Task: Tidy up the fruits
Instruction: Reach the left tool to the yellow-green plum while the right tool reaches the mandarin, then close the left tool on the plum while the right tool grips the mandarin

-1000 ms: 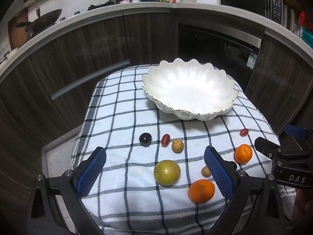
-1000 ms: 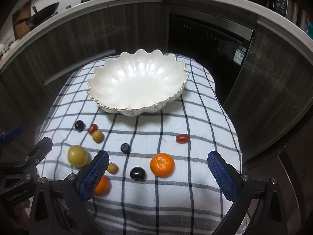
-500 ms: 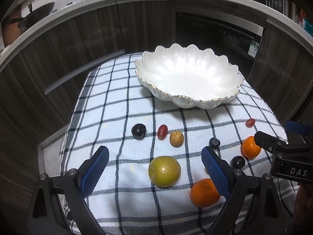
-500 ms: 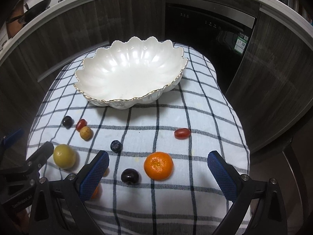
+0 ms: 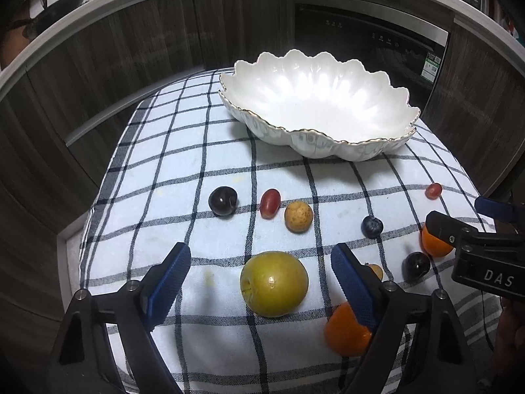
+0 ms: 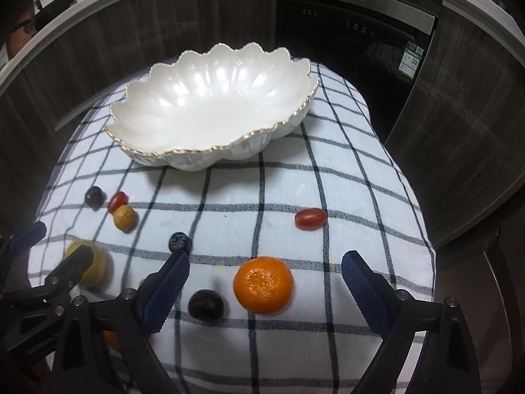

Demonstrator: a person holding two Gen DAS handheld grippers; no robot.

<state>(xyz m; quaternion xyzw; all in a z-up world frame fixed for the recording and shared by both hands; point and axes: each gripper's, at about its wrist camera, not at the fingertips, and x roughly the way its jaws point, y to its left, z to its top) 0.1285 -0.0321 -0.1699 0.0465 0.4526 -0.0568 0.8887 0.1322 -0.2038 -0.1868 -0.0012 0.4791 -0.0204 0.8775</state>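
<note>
A white scalloped bowl (image 5: 321,115) (image 6: 213,111) stands empty at the far side of the checked cloth. Loose fruit lies in front of it. My left gripper (image 5: 261,282) hangs low over a yellow-green apple (image 5: 274,284), which lies between its blue pads (image 5: 170,282); the jaws are closing and the pads stand clear of the fruit. My right gripper (image 6: 264,284) straddles a mandarin (image 6: 263,285) the same way, jaws closing, pads apart from it. A second mandarin (image 5: 347,331) sits behind the left gripper's right finger.
On the cloth (image 5: 183,170) lie a dark plum (image 5: 223,201), a red grape (image 5: 270,203), a tan round fruit (image 5: 298,216), a blueberry (image 5: 371,226), another plum (image 6: 206,304) and a red grape (image 6: 310,218). Dark cabinets (image 5: 98,75) and an oven front (image 6: 354,32) surround the table.
Both grippers have come down closer to the cloth. The apple now lies between the left pads and the mandarin between the right pads. Both pairs of jaws have narrowed a little.
</note>
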